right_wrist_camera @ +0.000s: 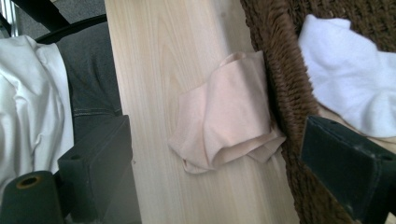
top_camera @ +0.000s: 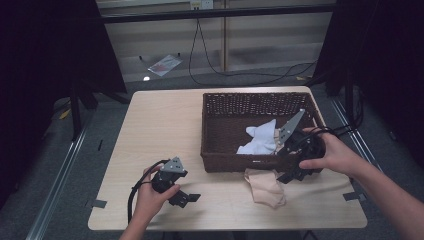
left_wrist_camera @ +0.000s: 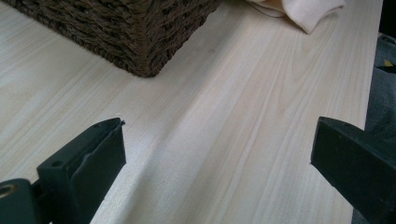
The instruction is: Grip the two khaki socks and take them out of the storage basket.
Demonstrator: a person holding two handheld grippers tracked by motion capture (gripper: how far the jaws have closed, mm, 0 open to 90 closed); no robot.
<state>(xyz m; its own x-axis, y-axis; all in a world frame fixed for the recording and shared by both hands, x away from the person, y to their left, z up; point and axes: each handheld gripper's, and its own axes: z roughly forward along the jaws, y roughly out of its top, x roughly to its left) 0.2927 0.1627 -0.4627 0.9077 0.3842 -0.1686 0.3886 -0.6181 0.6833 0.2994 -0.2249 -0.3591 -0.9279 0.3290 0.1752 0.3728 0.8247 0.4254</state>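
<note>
**Q:** Which step is shown, and where is the cloth?

**A:** Sorting laundry into the wicker basket (top_camera: 215, 131). The peach cloth (top_camera: 265, 186) lies crumpled on the table (top_camera: 160, 130), touching the basket's near wall; a white sock (top_camera: 261, 139) is already inside. My right claw (top_camera: 290, 176) hangs over the cloth, spread wide and empty. I judge the next move is to lower and pinch.

**Q:** And the pose?

**A:** Right hand tilted downward over the near wall. My left claw (top_camera: 187, 198) rests well left of the basket, spread, holding nothing.
</note>
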